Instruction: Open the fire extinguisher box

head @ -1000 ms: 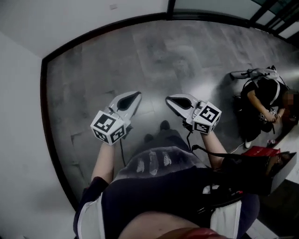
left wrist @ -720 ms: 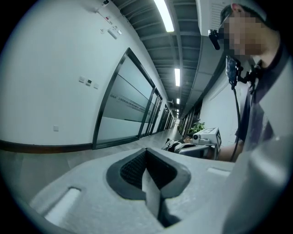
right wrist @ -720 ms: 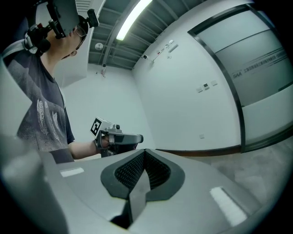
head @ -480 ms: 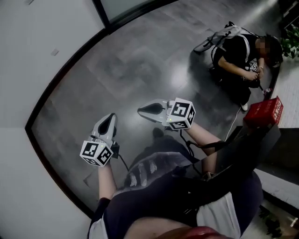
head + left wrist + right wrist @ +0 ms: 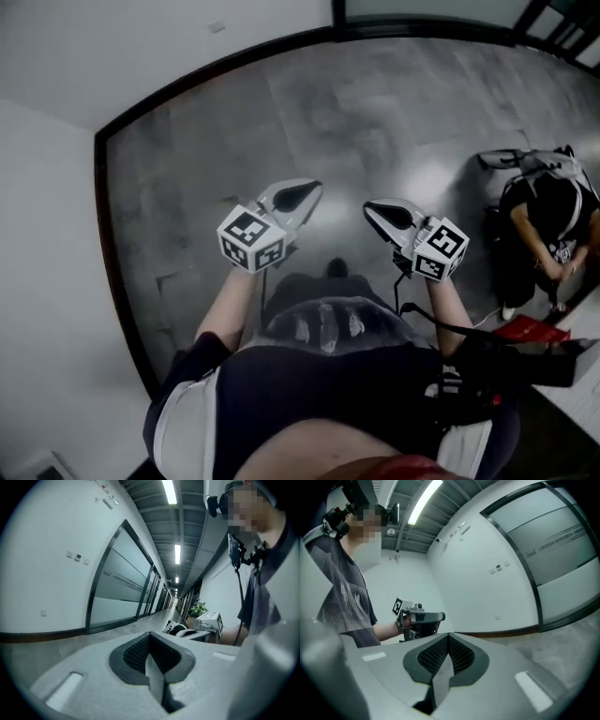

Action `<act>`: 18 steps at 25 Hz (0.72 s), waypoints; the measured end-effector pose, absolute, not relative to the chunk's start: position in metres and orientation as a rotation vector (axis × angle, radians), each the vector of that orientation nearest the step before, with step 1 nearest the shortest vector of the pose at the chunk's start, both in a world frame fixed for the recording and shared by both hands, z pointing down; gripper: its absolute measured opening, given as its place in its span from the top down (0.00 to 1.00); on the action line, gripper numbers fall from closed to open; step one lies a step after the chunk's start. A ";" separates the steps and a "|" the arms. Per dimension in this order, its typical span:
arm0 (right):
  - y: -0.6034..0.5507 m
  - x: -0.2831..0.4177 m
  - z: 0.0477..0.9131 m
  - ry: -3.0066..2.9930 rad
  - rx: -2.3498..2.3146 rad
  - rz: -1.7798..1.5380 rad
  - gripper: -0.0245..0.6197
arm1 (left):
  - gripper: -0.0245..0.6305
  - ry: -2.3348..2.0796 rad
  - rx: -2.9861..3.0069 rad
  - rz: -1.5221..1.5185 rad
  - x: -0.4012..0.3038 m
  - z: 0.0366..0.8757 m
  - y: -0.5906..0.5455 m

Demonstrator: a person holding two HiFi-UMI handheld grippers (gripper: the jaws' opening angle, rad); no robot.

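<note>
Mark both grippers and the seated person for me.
left gripper (image 5: 312,190): head view, closed jaw tips.
right gripper (image 5: 371,210): head view, closed jaw tips.
seated person (image 5: 553,200): head view, top of head.

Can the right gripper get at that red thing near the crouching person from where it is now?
Probably not yet. The right gripper, shut and empty, points out over the grey floor, while the red thing lies off to the side, behind its arm. Turning that way would likely be needed.
</note>
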State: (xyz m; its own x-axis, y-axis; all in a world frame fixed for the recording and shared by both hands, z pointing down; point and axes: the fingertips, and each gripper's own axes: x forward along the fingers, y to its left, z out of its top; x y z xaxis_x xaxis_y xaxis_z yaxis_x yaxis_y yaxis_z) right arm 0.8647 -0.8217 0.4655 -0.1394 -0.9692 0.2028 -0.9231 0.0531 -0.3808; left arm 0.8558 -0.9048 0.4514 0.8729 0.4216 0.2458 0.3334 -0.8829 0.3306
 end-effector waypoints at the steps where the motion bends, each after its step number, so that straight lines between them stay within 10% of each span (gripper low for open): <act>1: -0.823 0.865 0.462 2.189 -1.992 -0.642 0.96 | 0.96 0.575 2.769 0.448 0.856 0.447 -0.906; 18: -0.887 0.854 0.410 2.193 -1.762 -0.542 0.96 | 0.96 0.312 2.889 0.359 0.814 0.412 -0.964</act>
State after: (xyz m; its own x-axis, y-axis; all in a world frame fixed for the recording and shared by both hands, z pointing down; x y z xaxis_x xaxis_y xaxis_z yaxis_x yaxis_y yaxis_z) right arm 0.8541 -0.8869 0.4103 -0.2201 -0.9753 0.0191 -0.8719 0.1880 -0.4521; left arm 0.8137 -0.9642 0.4119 0.9479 0.2339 0.2164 0.1818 -0.9547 0.2355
